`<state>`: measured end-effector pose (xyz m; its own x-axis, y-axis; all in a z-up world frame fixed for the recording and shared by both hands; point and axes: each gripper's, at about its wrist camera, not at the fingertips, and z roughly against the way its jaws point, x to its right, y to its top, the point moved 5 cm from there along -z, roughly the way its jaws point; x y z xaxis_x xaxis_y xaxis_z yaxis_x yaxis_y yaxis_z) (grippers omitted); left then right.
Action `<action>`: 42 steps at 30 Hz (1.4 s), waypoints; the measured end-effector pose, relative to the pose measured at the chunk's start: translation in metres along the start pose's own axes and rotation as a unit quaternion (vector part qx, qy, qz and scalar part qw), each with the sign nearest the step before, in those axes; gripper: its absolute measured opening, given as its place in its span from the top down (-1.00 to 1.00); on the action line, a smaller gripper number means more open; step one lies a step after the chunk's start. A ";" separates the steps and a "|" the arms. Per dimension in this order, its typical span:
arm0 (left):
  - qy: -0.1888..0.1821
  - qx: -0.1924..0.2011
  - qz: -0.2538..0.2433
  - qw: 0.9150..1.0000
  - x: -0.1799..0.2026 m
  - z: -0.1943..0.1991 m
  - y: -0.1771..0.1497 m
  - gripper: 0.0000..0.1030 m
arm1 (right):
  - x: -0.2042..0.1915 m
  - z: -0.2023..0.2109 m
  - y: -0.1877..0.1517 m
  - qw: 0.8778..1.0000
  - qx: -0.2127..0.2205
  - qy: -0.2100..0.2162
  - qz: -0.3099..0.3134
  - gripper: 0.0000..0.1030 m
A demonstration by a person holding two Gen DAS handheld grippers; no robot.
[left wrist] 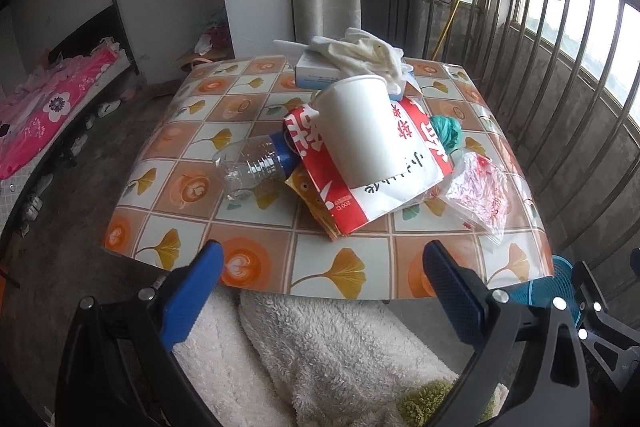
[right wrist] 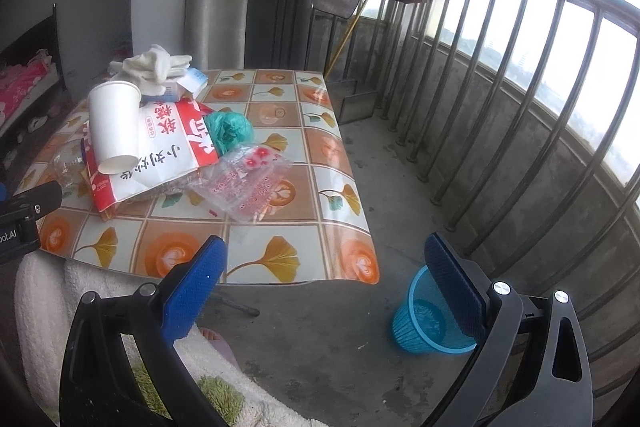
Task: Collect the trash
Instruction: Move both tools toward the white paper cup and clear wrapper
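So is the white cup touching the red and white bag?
Touching. In the left wrist view the white cup lies on its side right on the red and white bag, with no gap.

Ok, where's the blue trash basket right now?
The blue basket stands on the floor off the table's right front corner, beside the railing, partly behind the right gripper's finger.

**Hidden and cut-off parts**

The neck of the plastic bottle point(left wrist: 256, 163) was covered by the red-and-white paper bag point(left wrist: 376, 183). The blue basket point(right wrist: 430, 319) was partly masked by a gripper finger. The tissue box point(left wrist: 316, 73) was largely buried under white gloves point(left wrist: 364, 53). The bag's print was too distorted to be read.
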<state>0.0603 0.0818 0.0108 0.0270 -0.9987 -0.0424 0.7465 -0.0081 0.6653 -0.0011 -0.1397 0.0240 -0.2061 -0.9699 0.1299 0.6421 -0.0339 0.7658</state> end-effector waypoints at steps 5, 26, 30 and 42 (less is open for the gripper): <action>-0.002 -0.004 -0.001 1.000 -0.014 -0.005 0.006 -0.89 | -0.012 0.001 0.000 1.000 -0.008 0.000 -0.001 -0.85; 0.009 -0.003 -0.011 1.000 -0.060 -0.009 0.022 -0.89 | -0.058 0.004 0.008 1.000 -0.018 0.008 -0.004 -0.85; 0.013 -0.004 -0.002 1.000 -0.070 -0.011 0.023 -0.89 | -0.068 0.004 0.011 1.000 -0.016 0.012 0.003 -0.85; 0.017 -0.006 -0.001 1.000 -0.082 -0.015 0.028 -0.89 | -0.077 0.002 0.014 1.000 -0.021 0.015 0.002 -0.85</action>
<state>0.0887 0.1640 0.0222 0.0488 -0.9964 -0.0695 0.7549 -0.0088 0.6558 0.0227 -0.0648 0.0259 -0.1820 -0.9768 0.1132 0.6735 -0.0400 0.7381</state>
